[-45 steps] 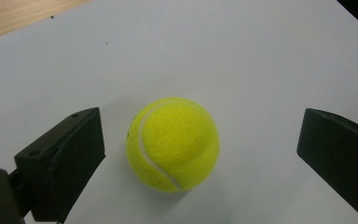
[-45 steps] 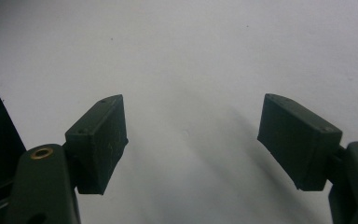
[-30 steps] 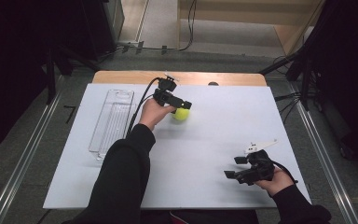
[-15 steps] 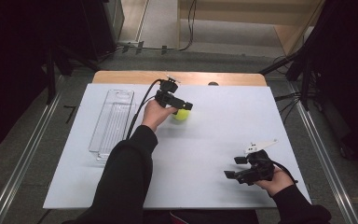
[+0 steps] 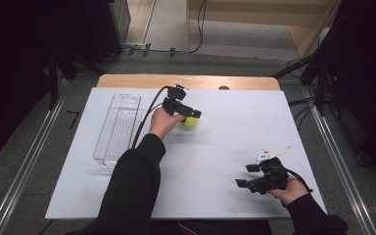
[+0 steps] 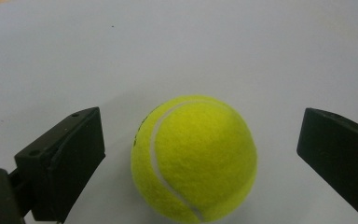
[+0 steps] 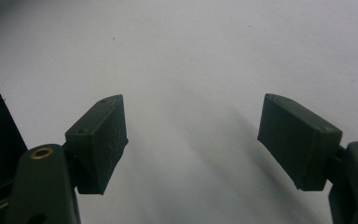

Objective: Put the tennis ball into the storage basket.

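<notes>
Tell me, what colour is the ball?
The tennis ball is bright yellow-green with a pale curved seam, which shows best in the left gripper view.

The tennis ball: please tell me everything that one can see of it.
The tennis ball is bright yellow-green and fuzzy like felt, with a pale curved seam across its face. It rests on the white table, toward the far middle. It lies between the open jaws of the left gripper, with a gap on each side; neither jaw touches it.

left gripper (image 5: 192, 117) at tennis ball (image 5: 191, 122), clear tray (image 5: 118, 128) beside
</notes>
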The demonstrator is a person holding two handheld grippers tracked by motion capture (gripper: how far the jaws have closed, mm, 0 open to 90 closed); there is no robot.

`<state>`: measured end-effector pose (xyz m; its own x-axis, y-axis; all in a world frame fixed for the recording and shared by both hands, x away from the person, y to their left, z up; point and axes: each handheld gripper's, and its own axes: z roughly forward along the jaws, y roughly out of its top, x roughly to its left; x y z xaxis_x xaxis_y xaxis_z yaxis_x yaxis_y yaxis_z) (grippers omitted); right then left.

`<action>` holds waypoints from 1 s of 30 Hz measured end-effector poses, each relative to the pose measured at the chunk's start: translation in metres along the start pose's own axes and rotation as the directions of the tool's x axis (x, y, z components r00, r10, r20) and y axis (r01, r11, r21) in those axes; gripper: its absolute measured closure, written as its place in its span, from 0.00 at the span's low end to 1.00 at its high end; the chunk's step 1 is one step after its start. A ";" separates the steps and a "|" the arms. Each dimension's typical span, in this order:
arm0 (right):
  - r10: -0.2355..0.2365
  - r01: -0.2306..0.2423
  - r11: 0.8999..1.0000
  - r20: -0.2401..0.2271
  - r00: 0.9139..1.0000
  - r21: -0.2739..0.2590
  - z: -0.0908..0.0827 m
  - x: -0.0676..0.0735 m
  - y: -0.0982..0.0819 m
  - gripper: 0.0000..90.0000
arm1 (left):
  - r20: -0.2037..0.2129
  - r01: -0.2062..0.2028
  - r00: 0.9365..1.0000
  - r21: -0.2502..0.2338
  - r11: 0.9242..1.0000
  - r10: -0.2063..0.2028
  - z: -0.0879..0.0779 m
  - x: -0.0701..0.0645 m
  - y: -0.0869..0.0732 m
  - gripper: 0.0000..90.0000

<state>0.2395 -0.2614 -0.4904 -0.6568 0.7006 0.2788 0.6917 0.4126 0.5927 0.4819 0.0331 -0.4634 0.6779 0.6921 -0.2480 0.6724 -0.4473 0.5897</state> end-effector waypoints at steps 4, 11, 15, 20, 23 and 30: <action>0.001 -0.001 1.000 0.002 1.000 0.002 0.000 0.000 0.000 0.24 | 0.002 -0.003 1.000 0.014 1.000 0.003 0.005 0.000 -0.003 0.01; 0.000 -0.001 1.000 0.002 1.000 0.002 0.000 0.000 0.000 0.24 | -0.013 -0.026 1.000 0.044 0.999 0.026 0.012 -0.004 -0.007 0.01; 0.001 -0.001 1.000 0.001 1.000 0.002 0.000 0.000 0.000 0.24 | -0.005 -0.013 1.000 0.035 0.999 0.013 0.016 -0.005 -0.010 0.01; 0.001 -0.001 1.000 0.001 1.000 0.006 0.000 0.001 0.000 0.24 | -0.015 -0.027 1.000 0.046 0.999 0.027 0.019 -0.004 -0.012 0.01; 0.002 -0.002 1.000 0.001 1.000 0.005 0.000 0.000 0.000 0.24 | -0.018 -0.020 1.000 0.043 0.999 0.021 0.021 -0.003 -0.014 0.01; 0.001 -0.001 1.000 0.002 1.000 0.005 0.000 0.000 0.000 0.24 | -0.027 -0.029 0.999 0.055 0.998 0.030 0.026 -0.004 -0.017 0.02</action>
<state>0.2391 -0.2612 -0.4906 -0.6559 0.7018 0.2780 0.6937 0.4153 0.5885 0.4755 0.0234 -0.4923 0.6896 0.6933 -0.2092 0.6680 -0.4975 0.5533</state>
